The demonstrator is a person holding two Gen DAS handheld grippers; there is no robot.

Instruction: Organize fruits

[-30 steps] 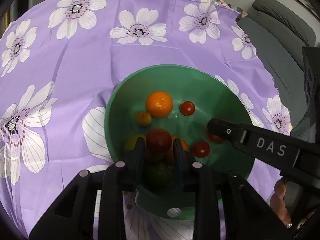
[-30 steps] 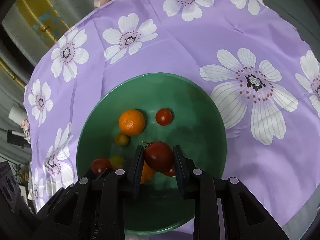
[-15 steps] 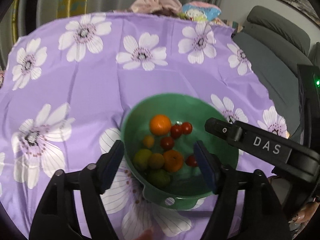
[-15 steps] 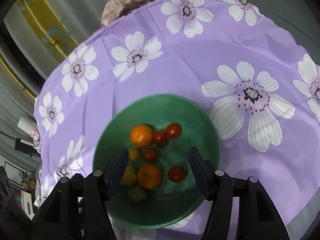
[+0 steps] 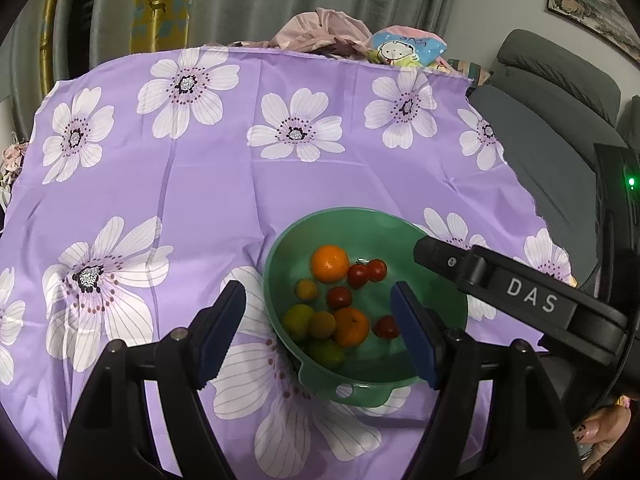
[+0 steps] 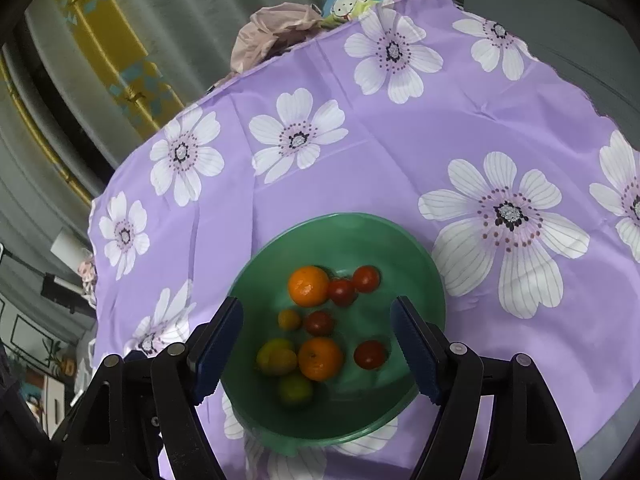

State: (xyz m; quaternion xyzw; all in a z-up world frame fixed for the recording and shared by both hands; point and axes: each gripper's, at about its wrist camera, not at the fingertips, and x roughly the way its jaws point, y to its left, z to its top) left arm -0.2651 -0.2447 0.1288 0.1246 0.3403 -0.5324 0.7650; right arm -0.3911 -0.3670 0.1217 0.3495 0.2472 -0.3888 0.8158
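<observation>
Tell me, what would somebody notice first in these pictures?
Probably the green bowl near the front of the table, full of oranges and little red tomatoes. Next, the purple tablecloth with big white flowers that spreads under it.

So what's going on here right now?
A person holds two grippers above a green bowl on a flowered cloth. The fruit, oranges and tomatoes among it, all lies in the bowl. The left gripper is open and empty; the right gripper is opening, nothing between its fingers.
</observation>
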